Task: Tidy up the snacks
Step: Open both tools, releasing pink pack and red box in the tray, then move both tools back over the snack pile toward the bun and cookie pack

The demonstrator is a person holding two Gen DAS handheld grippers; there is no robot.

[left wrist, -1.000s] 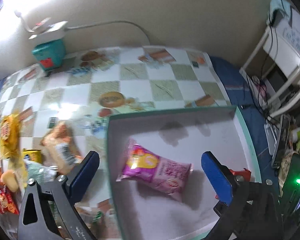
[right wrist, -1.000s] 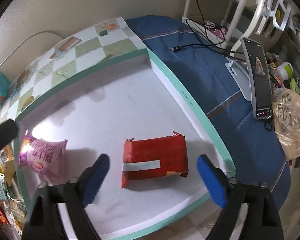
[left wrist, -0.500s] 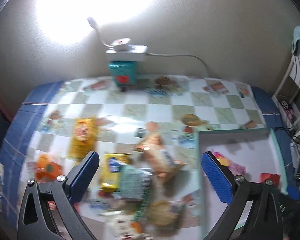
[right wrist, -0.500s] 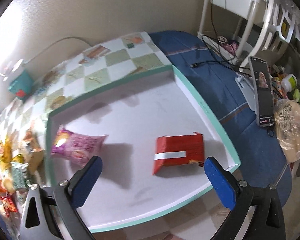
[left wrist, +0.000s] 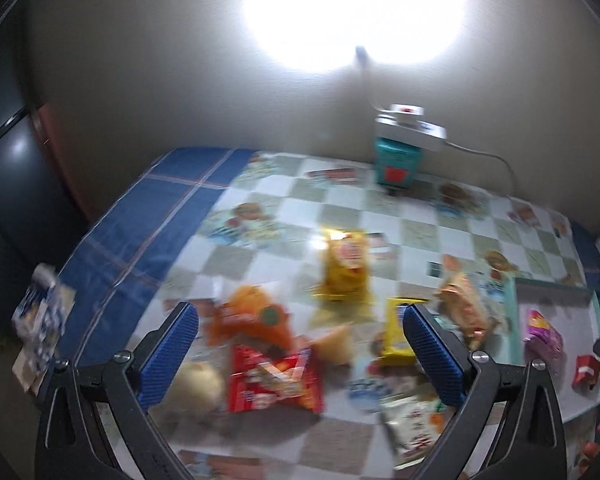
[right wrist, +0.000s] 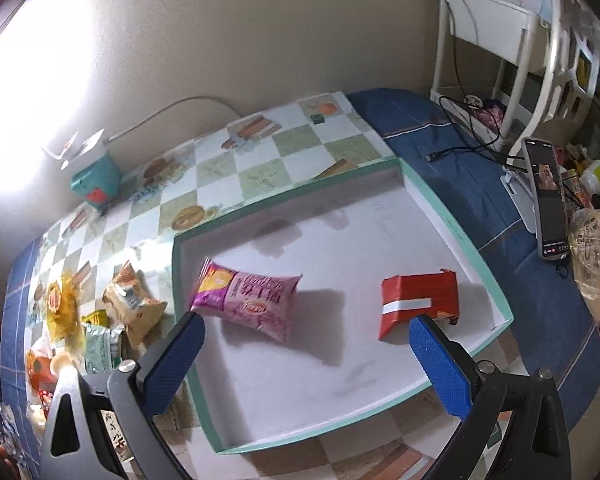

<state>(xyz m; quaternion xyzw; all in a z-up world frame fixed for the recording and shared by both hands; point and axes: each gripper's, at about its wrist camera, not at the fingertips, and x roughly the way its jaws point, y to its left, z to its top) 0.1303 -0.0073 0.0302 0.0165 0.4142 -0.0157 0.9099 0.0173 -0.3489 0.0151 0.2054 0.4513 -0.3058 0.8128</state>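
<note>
In the right wrist view, a shallow white box with a teal rim (right wrist: pixel 452 224) is seen across the middle of the frame, resting on the checked surface (right wrist: pixel 260 168). Two snacks are held in it: a pink packet (right wrist: pixel 248 296) at centre left and a red packet (right wrist: pixel 418 300) at centre right, well apart. The right gripper (right wrist: pixel 304 360) is seen at the bottom of the frame with its blue pads spread wide and nothing between them. In the blurred left wrist view, the left gripper (left wrist: pixel 300 350) is likewise shown spread apart and empty, low in the frame. Loose snacks are scattered above and between its pads: a red packet (left wrist: pixel 274 378), an orange packet (left wrist: pixel 252 316), a yellow bag (left wrist: pixel 346 268) and a yellow box (left wrist: pixel 398 330). A teal container (left wrist: pixel 396 162) is seen against the wall at upper right.
</note>
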